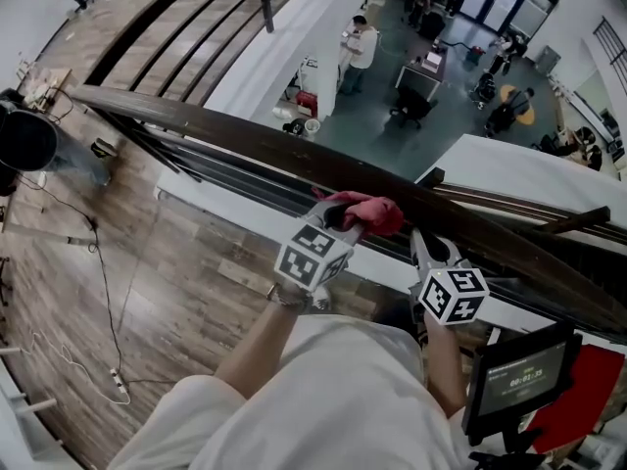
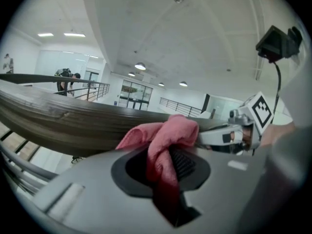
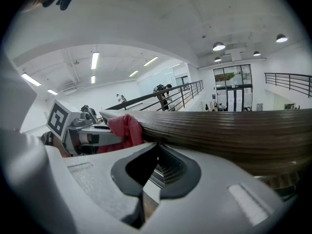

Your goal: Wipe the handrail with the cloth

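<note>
Left gripper view shows the left gripper clamped on a pink cloth, which bunches up out of the jaws and presses against the near edge of the dark wooden handrail just ahead of it. The rail runs on bare to that gripper's left, with nothing resting on its top. To its right, close beside the cloth, sits the right gripper. In the right gripper view, its jaws stand only a narrow slit apart with nothing between them, and their tips lie just below the rail's ribbed side; whether they touch the wood cannot be told. Beyond this gripper the rail stretches away to its right, also bare. In the head view, thin metal bars run under the rail, just past both grippers. Behind the grippers, on the person's side, lies a wooden floor with a loose cable. A dark screen stands near the right gripper's back. Past the rail's far edge, the space drops open to a lower hall.
</note>
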A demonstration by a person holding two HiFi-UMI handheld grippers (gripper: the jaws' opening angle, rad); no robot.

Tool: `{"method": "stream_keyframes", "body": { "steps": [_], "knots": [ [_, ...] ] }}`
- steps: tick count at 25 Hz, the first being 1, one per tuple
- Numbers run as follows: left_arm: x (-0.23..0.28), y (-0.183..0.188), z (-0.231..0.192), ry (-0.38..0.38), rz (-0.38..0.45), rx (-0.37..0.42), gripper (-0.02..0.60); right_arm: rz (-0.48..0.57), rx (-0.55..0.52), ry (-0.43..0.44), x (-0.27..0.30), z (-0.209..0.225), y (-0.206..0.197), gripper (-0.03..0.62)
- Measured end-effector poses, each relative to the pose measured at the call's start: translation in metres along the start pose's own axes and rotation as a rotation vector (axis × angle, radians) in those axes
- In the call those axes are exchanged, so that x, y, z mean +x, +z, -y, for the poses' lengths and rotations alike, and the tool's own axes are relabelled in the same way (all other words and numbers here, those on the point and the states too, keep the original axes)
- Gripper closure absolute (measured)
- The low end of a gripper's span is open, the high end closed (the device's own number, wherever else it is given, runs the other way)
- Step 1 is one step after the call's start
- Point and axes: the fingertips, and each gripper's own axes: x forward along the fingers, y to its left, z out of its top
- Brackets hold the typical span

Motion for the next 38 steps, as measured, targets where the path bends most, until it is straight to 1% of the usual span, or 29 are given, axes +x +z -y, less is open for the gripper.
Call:
{"method": "stream_keyframes", "body": {
  "steps": [2,5,8,14,20,24,27,30,35,38],
  "knots": [
    [-0.007,0.000,-0.015,0.051,0.003,0.010,0.489,-0.003,-0.002,0.009,0.001,0.000,0.002,0.591],
    [-0.018,-0.001,-0.034,0.134,0.005,0.061,0.489,-0.012,-0.006,0.005,0.001,0.003,0.000,0.591],
    [-0.027,-0.002,-0.047,0.183,0.016,0.065,0.489,-0.016,-0.008,0.006,0.000,0.002,-0.001,0.591],
    [-0.047,-0.003,-0.073,0.276,0.035,0.009,0.486,-0.015,-0.009,0.006,-0.002,0.007,-0.004,0.591],
    [-0.070,-0.006,-0.105,0.417,0.064,-0.049,0.486,-0.005,-0.004,-0.002,-0.016,0.024,-0.010,0.591],
    [-0.079,-0.016,-0.125,0.487,0.072,-0.078,0.489,-0.003,-0.020,0.012,-0.017,0.027,-0.020,0.591],
    [-0.079,-0.017,-0.119,0.548,0.072,-0.113,0.500,0.005,-0.036,0.044,-0.038,0.038,-0.017,0.591],
    [-0.076,-0.012,-0.109,0.598,0.063,-0.121,0.502,0.040,-0.060,0.047,-0.066,0.056,-0.007,0.591],
    [-0.062,-0.013,-0.096,0.617,0.048,-0.103,0.502,0.092,-0.070,0.019,-0.097,0.082,-0.002,0.591],
    [-0.053,-0.010,-0.084,0.617,0.042,-0.091,0.502,0.122,-0.067,-0.018,-0.116,0.101,0.003,0.591]
  ]
}}
